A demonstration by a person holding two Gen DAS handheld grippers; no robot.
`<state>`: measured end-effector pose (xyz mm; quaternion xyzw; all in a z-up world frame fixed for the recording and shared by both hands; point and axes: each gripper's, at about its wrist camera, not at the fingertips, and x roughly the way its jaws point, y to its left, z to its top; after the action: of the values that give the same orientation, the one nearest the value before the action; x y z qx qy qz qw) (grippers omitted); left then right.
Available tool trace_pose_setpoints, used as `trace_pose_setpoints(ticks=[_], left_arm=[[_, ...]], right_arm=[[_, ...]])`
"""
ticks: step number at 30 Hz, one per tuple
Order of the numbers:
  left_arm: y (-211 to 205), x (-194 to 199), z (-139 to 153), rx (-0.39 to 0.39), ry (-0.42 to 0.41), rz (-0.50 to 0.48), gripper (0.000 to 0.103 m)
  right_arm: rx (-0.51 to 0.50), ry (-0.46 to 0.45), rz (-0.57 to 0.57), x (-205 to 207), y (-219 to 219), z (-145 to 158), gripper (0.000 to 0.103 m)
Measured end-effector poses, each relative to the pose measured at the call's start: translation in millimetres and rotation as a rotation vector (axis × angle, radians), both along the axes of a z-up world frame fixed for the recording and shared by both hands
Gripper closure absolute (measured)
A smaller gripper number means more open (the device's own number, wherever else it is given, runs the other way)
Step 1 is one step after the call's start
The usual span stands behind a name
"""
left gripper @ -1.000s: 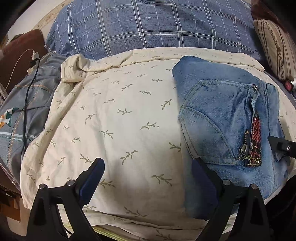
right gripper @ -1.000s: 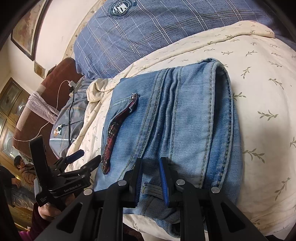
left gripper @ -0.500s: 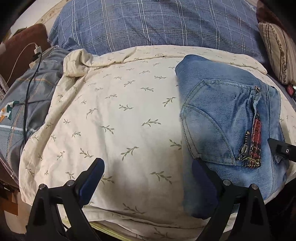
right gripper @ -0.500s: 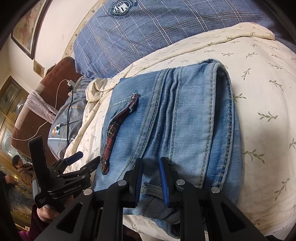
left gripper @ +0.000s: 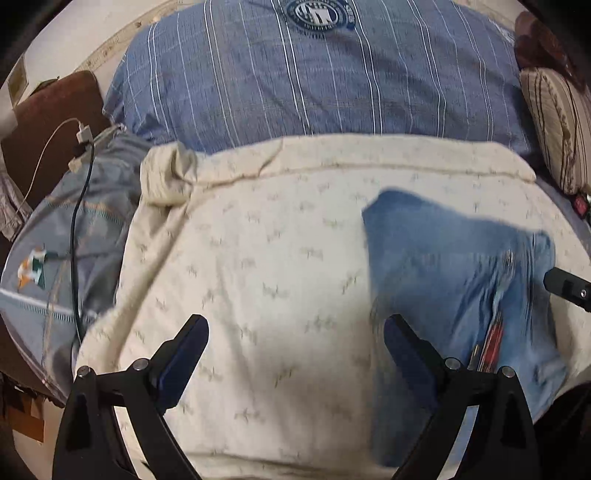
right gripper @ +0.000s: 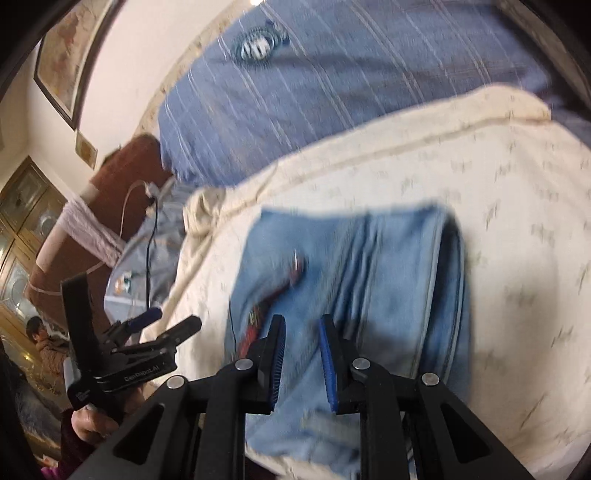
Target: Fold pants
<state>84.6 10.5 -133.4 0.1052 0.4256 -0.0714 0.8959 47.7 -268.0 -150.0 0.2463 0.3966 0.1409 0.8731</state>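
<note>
Your folded pants (right gripper: 373, 280) lie in a compact bundle on the cream bedspread (left gripper: 258, 258). Your left gripper (left gripper: 293, 349) stands wide and empty; your right gripper (right gripper: 301, 363) is narrow, with nothing clearly pinched (blur hides contact). Folding looks done, so next, lift clear without snagging denim.

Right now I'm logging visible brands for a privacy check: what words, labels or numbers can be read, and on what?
"GenRobot.AI": white print on the black left gripper, seen from the right wrist.
Round navy-and-white crest on the blue striped pillow: lettering too small to read.
Small white print low on the same gripper's handle: unreadable.
Folded light-blue denim pants: no text visible.
</note>
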Motion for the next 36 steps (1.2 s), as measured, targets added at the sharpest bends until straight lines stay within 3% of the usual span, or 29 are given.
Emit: trace_pose_setpoints(ticks=[7,16,21,25,31,36], left_arm=[[-20.6,34.7,-7.9,-0.062,0.062,-0.013,0.007],[-34.0,51.9,-42.5,-0.089,0.161,-0.035,0.007],[-43.5,55.0,-48.8,-0.035,0.183,-0.038,0.007],[-42.8,45.2,-33.9,-0.026,0.156,-0.039,0.007],[-14.0,17.4,6.0,-0.119,0.079,-0.024,0.007],[3.4,-5.7,19.4,-0.119,0.079,-0.032,0.007]], right_arm=[[0.014,-0.013,-0.069,43.8,-10.4,5.7,0.081],[0.053,0.074,-0.073,65.9,-16.9,-29.2,0.081],[0.075,0.106,-0.065,72.3,-21.7,-40.0,0.081],[0.086,0.111,-0.068,69.7,-24.1,-38.4,0.081],[-0.041,-0.017,-0.060,38.2,-12.4,-11.6,0.080],[-0.065,-0.051,-0.079,15.5,-10.2,-3.1,0.080]])
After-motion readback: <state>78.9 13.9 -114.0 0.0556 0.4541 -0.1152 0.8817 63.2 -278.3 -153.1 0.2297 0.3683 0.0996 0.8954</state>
